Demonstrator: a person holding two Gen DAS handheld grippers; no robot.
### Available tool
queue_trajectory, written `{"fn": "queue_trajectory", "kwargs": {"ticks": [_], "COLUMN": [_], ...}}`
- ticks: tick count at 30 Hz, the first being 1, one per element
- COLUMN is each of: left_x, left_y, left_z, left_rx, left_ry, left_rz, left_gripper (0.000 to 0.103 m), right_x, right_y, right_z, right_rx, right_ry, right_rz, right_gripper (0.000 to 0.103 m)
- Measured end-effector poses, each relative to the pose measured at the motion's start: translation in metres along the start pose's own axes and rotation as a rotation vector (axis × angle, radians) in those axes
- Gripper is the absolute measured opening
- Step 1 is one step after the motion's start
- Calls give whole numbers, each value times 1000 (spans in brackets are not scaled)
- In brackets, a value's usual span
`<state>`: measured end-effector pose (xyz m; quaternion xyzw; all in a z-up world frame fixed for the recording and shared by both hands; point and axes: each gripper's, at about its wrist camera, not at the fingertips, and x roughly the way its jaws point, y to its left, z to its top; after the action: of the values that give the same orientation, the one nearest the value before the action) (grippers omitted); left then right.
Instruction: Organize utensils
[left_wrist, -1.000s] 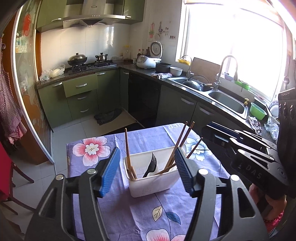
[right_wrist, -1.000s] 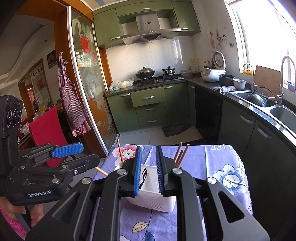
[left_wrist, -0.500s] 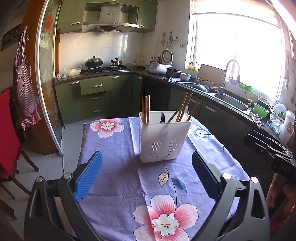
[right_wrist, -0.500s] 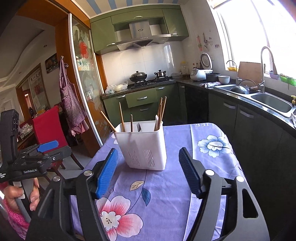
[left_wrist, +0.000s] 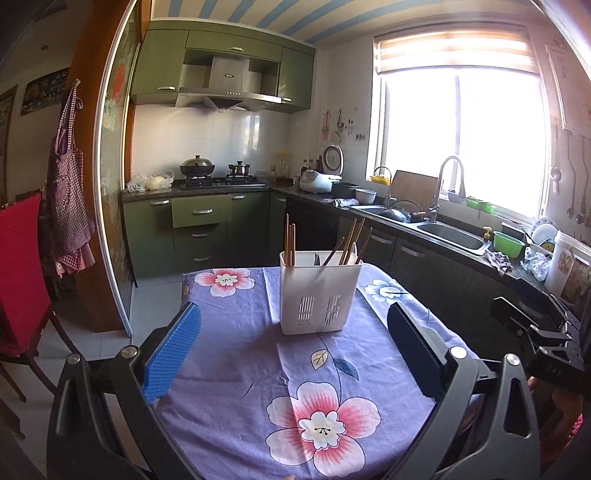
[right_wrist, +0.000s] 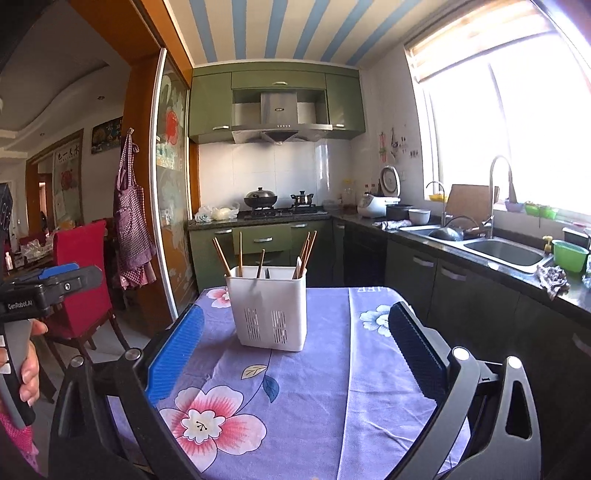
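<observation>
Kitchen table: caddy near far edge, light, rigid; chopsticks thin, slippery, pinch mid-shaft. Left gripper and right gripper just opened wide, both empty.

Fork mostly hidden inside the caddy — only dark tines show.

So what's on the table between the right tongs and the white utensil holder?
Nothing but bare floral tablecloth lies between the open right tongs and the utensil holder, as the right wrist view shows.
</observation>
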<state>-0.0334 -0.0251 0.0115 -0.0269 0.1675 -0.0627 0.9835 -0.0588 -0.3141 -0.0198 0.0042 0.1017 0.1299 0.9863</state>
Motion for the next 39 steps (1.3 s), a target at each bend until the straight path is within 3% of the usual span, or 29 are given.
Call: {"fn": "queue_trajectory", "kwargs": {"ticks": [8, 39], "left_x": [-10, -14], "left_y": [-6, 0], "left_z": [-4, -8], "left_rx": [-3, -15], "left_ry": [-1, 14], "left_rz": [5, 25], "left_gripper": [96, 96], "right_x": [-16, -3], "right_y": [7, 1], "right_z": [4, 11], "right_rx": [3, 33], "right_ry": [7, 49], "right_rz": [8, 12], "right_gripper": [98, 98]}}
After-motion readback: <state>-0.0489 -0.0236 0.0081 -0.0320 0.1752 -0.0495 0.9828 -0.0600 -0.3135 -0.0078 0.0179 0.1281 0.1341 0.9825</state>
